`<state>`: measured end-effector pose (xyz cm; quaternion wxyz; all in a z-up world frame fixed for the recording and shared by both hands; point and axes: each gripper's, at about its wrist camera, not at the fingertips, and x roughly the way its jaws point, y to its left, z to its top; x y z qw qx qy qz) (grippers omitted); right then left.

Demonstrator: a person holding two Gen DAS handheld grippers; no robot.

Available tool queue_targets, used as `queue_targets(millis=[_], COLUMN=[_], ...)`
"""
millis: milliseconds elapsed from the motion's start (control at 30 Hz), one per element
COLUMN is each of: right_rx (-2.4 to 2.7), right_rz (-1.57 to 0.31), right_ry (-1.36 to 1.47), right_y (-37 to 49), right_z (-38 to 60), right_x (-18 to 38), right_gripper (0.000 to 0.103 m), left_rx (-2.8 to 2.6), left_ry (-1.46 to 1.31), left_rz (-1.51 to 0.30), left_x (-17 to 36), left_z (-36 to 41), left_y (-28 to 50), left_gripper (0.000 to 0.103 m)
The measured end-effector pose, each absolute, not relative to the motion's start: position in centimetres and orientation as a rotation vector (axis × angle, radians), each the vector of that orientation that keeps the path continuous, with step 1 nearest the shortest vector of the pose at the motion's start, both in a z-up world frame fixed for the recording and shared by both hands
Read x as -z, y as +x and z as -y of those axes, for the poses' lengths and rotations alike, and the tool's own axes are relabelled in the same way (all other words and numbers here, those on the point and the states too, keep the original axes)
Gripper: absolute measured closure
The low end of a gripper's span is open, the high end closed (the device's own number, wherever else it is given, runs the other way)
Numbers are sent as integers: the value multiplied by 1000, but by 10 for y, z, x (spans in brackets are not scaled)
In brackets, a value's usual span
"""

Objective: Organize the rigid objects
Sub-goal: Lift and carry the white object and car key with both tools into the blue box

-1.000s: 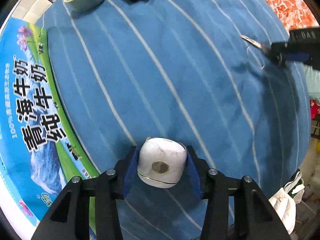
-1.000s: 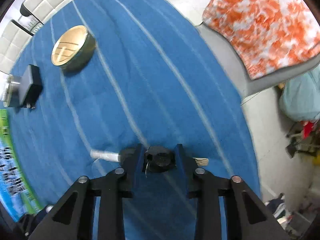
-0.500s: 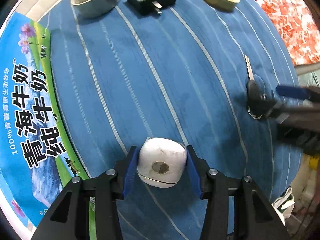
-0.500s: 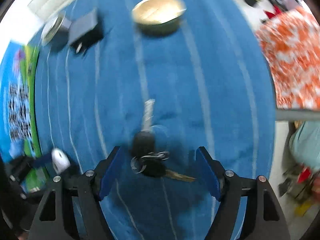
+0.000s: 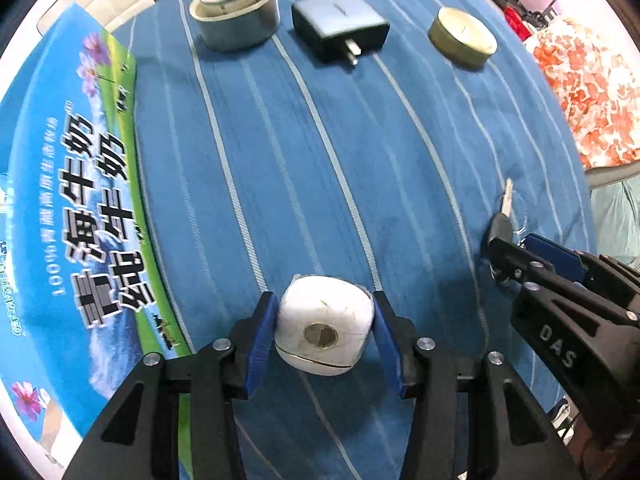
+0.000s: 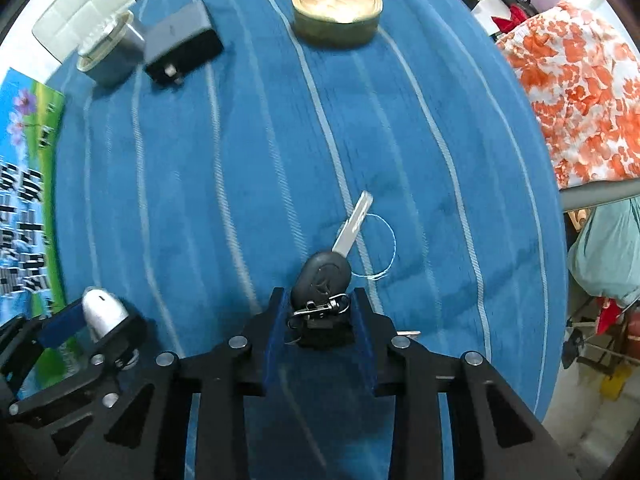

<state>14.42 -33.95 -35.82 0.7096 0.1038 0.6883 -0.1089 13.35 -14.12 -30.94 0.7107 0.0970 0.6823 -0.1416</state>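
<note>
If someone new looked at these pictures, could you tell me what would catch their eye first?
Probably the white rounded object clamped in the left claw low in the left wrist view, over the blue striped cloth. Next, the black car key gripped at its keyring end by the right claw, blade pointing away. Farther back sit a grey tin, a dark plug adapter and a gold tin.

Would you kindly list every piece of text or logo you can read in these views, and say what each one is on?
"DAS": raised letters on the right gripper body, in the left wrist view.
"青海牛奶" and "纯牛奶": large black characters on the milk carton.
"100%...": small line beside them, rest too blurred.
Star emblem, no words: on the car key head.
Charger: faint mark, unreadable.
</note>
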Motion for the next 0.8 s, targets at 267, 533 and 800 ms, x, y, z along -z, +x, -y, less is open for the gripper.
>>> queue_targets(millis=[267,533,800], right_rx=[229,157,47], right_rz=[-1397,-1308,-1231], right_ry=[293,300,289], right_y=[135,125,130], right_z=[326,308,262], right_x=[297,242,193], right_gripper=[69,69,69], left_rx=[326,300,231], left_ry=[192,138,101], left_rz=[-1406,-1301,-1205], left_x=[252,195,154], left_z=[111,63,20], left_y=[137,129,116], left_gripper=[59,59,59])
